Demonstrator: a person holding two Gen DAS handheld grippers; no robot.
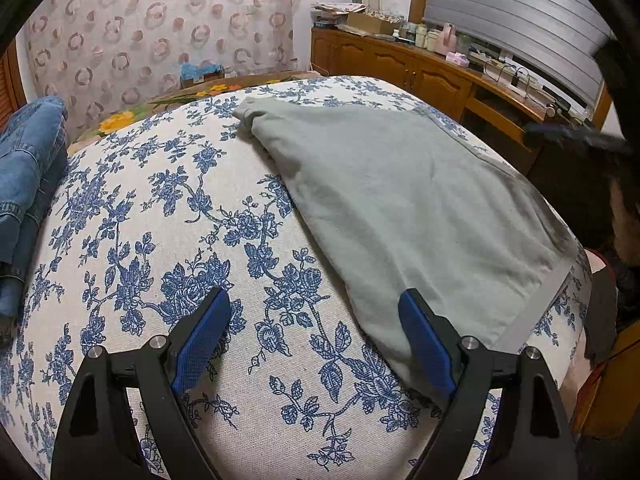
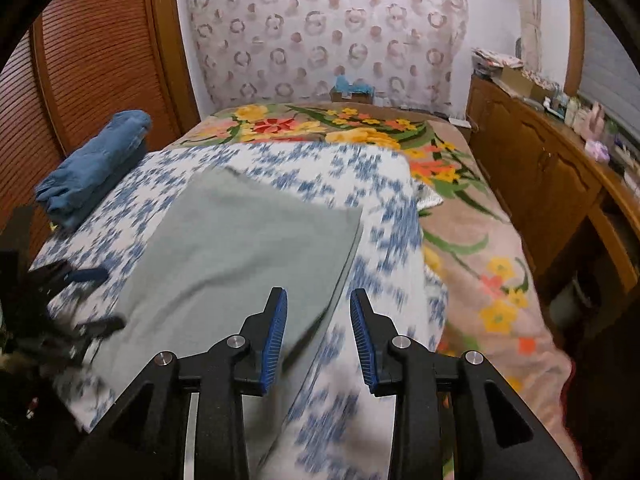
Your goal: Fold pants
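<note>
The pale grey-green cotton pants (image 1: 400, 208) are lying folded flat on the white cloth with blue flower print (image 1: 168, 216), their long axis running diagonally away from the cameras, the grey waistband edge along the right. The left gripper (image 1: 316, 320) is hovering wide open beside their near corner; the right gripper (image 2: 319, 320) is hanging partly open, empty, over their right edge. Folded blue denim jeans (image 2: 96, 164) are sitting at the cloth's left.
</note>
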